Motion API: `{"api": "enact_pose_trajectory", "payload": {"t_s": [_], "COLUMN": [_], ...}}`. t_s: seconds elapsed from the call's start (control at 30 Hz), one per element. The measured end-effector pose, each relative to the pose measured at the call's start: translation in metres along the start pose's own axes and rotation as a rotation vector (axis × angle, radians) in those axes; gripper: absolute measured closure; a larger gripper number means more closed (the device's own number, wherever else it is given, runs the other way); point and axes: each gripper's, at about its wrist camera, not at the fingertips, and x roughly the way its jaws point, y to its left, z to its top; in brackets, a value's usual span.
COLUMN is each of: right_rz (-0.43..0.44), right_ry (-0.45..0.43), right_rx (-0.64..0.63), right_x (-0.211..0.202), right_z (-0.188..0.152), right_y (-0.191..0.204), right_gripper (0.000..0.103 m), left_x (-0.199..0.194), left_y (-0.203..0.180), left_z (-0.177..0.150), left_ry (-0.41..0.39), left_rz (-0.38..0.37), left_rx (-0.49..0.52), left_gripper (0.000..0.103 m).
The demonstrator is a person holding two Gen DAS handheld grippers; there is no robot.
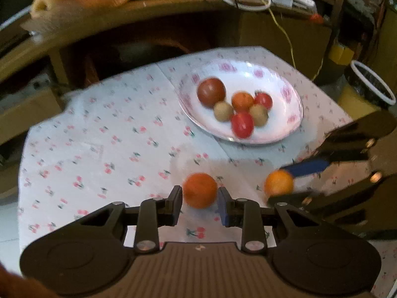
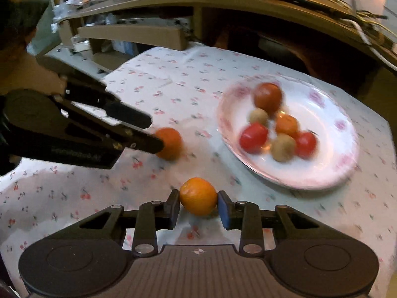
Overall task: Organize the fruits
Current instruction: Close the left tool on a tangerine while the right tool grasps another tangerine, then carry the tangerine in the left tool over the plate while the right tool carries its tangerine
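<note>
My left gripper [image 1: 200,197] is shut on a dark orange [image 1: 200,190] low over the cherry-print cloth. My right gripper [image 2: 198,206] is shut on a lighter orange [image 2: 198,195], also low over the cloth. In the left wrist view the right gripper [image 1: 285,182] and its orange [image 1: 278,182] are at the right. In the right wrist view the left gripper [image 2: 158,141] and its orange [image 2: 171,142] are at the left. A white floral plate [image 1: 285,79] beyond them holds several fruits: a brownish-red one [image 1: 211,92], a small orange [image 1: 242,101], two red ones and two tan ones.
The cloth-covered table [image 1: 99,129] stands in front of a wooden desk [image 1: 124,17] with cables and more fruit on top. A black bin with a white rim [image 1: 372,87] stands off the table's right side. The plate also shows in the right wrist view [image 2: 335,114].
</note>
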Motion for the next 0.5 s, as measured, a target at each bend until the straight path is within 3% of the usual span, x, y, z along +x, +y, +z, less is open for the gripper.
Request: {"api": "enact_pose_trajectory", "payload": {"t_s": [0.13, 0.27, 0.5], "right_rz": [-0.025, -0.038, -0.049], "right_ry": [-0.005, 0.002, -0.006], "right_rx": [0.023, 0.034, 0.051], "right_x": [-0.009, -0.011, -0.017], "right_z": [-0.007, -0.011, -0.016], "right_y": [-0.01, -0.016, -0.029], "right_gripper": [0.07, 0.07, 0.07], "left_x": [0.01, 0.023, 0.024], "left_y": [-0.006, -0.002, -0.014], "left_z": [0.0, 0.003, 0.002], "left_ry": [-0.014, -0.004, -0.01], "left_rz": [0.071, 0.074, 0.111], "left_rx": [0.017, -0.027, 0.022], "left_gripper": [0.063, 0.063, 0.064]}}
